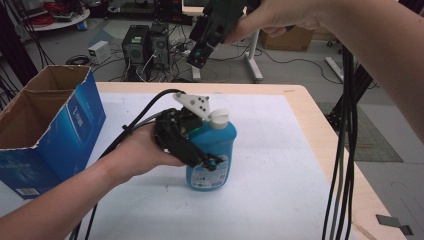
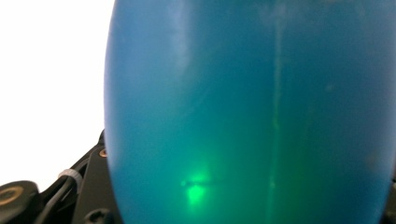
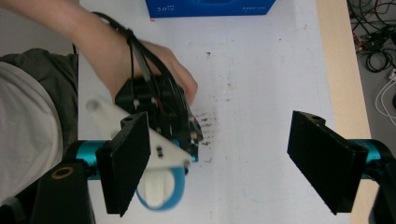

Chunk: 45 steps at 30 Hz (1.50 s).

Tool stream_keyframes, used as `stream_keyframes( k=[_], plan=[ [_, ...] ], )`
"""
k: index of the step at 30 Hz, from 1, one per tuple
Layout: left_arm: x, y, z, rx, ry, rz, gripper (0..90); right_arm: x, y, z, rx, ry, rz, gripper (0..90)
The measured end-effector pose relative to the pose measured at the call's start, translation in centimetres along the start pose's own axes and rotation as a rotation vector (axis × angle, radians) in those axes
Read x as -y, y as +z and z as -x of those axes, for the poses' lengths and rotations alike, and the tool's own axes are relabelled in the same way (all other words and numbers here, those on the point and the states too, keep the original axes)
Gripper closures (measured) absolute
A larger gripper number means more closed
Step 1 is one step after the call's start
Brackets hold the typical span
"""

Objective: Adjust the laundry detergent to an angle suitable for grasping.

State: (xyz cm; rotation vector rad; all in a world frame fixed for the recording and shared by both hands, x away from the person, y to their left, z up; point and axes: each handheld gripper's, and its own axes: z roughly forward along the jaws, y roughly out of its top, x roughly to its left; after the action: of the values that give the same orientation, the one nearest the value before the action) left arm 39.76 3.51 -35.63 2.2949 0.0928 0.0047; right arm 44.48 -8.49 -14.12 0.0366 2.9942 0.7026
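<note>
A blue bottle (image 1: 223, 144) with a white cap (image 1: 218, 119) stands upright on the white table cover (image 1: 285, 170). My left gripper (image 1: 207, 156) comes in from the left and is shut on the bottle's body, with the grey plate beside the cap. In the left gripper view the blue bottle (image 2: 247, 112) sits right against the camera between the jaws. My right gripper (image 1: 199, 54) is held high above the table's far edge, pointing down. In its own view the right gripper (image 3: 224, 172) is open with nothing between its pads, looking down on the bottle's cap (image 3: 156, 189) and the left gripper (image 3: 159, 112).
An open blue cardboard box (image 1: 55, 125) stands at the table's left side. Black cables (image 1: 345, 150) hang down at the right, past the wooden table edge (image 1: 325, 135). Computers and more cables sit on the floor beyond the table.
</note>
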Motion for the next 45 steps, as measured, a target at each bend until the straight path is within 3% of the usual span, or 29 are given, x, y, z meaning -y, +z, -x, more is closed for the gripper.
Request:
stream_keyframes(
  k=[3,5,9,16,17,19,22,23,25,26,30,31,36,38,41,42,45],
  plan=[
    [1.1,-0.3,0.2,0.009,0.008,-0.009,44.5,-0.1,0.2,0.1,-0.003,-0.001,-0.003,20.8],
    [1.6,-0.5,0.3,0.01,0.017,0.01,44.5,-0.2,0.4,0.1,-0.005,0.001,-0.007,20.8],
    [1.8,-0.5,0.4,0.015,0.014,0.037,44.4,-0.3,0.6,0.2,-0.006,0.002,-0.009,20.8],
    [2.1,-0.3,0.4,0.027,0.064,0.04,43.4,-0.1,0.6,0.2,-0.005,0.004,-0.014,20.8],
    [2.1,-0.3,0.5,0.017,0.052,0.031,42.8,-0.1,0.6,0.2,-0.003,0.005,-0.014,20.8],
    [2.1,-0.2,0.6,-0.028,0.033,-0.001,28.8,-0.1,0.6,0.2,-0.005,0.002,-0.014,20.8],
    [2.1,-0.5,0.8,-0.039,0.01,-0.012,22.2,-0.1,0.8,0.3,-0.008,0.003,-0.012,20.8],
    [2.2,-1.2,1.2,-0.059,-0.01,-0.025,20.6,-0.1,0.9,0.3,-0.009,0.004,-0.013,20.8],
    [2.2,-1.2,1.2,-0.059,-0.01,-0.025,20.5,-0.1,0.9,0.3,-0.009,0.003,-0.012,20.8],
    [2.4,-3.3,2.0,-0.102,-0.04,-0.043,20.5,-0.1,0.9,0.3,-0.012,0.003,-0.009,20.8],
    [2.5,-5.1,2.3,-0.146,-0.066,-0.072,20.5,0.0,1.0,0.4,-0.012,0.003,-0.007,20.8],
    [2.4,-7.1,2.2,-0.256,-0.122,-0.129,20.5,0.1,1.2,0.5,-0.013,0.005,-0.01,20.8],
    [2.2,-10.1,0.7,-0.422,-0.22,-0.233,20.5,0.4,1.9,0.9,-0.012,0.024,-0.015,20.8],
    [2.3,-11.1,-0.2,-0.453,-0.259,-0.257,20.4,0.5,2.3,1.1,-0.01,0.026,-0.021,20.8],
    [2.3,-11.5,-0.7,-0.465,-0.278,-0.261,20.5,0.6,2.5,1.1,-0.01,0.028,-0.026,20.8],
    [2.4,-12.2,-1.7,-0.51,-0.315,-0.286,20.5,0.7,3.1,1.3,-0.013,0.037,-0.037,20.8],
    [2.4,-12.4,-2.5,-0.518,-0.337,-0.321,20.4,0.8,3.7,1.4,-0.018,0.044,-0.045,20.8]
  ],
)
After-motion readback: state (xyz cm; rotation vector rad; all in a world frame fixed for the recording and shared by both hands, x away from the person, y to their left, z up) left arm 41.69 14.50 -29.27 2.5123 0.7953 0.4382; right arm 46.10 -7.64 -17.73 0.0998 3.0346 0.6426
